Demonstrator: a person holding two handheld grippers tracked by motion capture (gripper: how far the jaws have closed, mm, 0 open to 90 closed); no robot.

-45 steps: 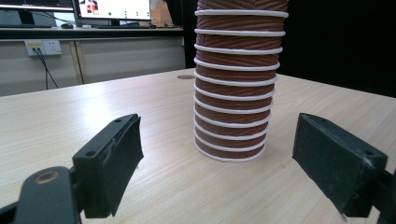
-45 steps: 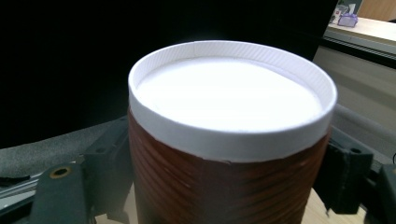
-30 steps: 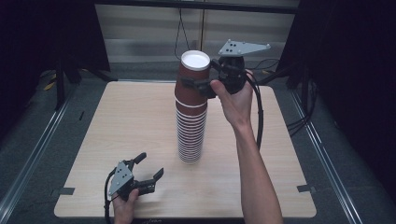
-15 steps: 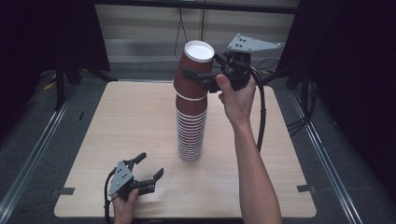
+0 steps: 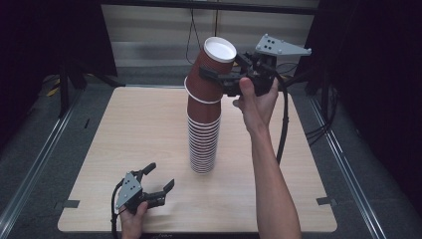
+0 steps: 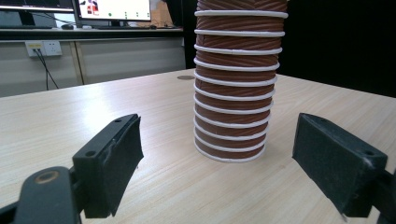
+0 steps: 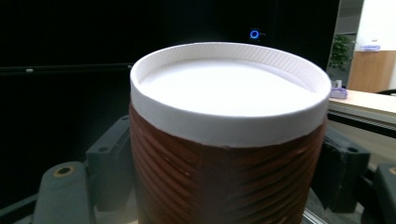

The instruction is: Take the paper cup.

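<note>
Top cup (image 5: 213, 64) now tilted — between right gripper (image 5: 225, 78) jaws

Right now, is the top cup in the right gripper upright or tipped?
Tipped. In the high view the top cup leans away from the straight stack below, its white rim slanted, with the right gripper clamped on its sides.

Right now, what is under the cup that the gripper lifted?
Under the top cup, tilted in the right gripper, stands the tall stack of brown cups on the wooden table. The cup's bottom may still sit in the stack; that part is hidden.
</note>
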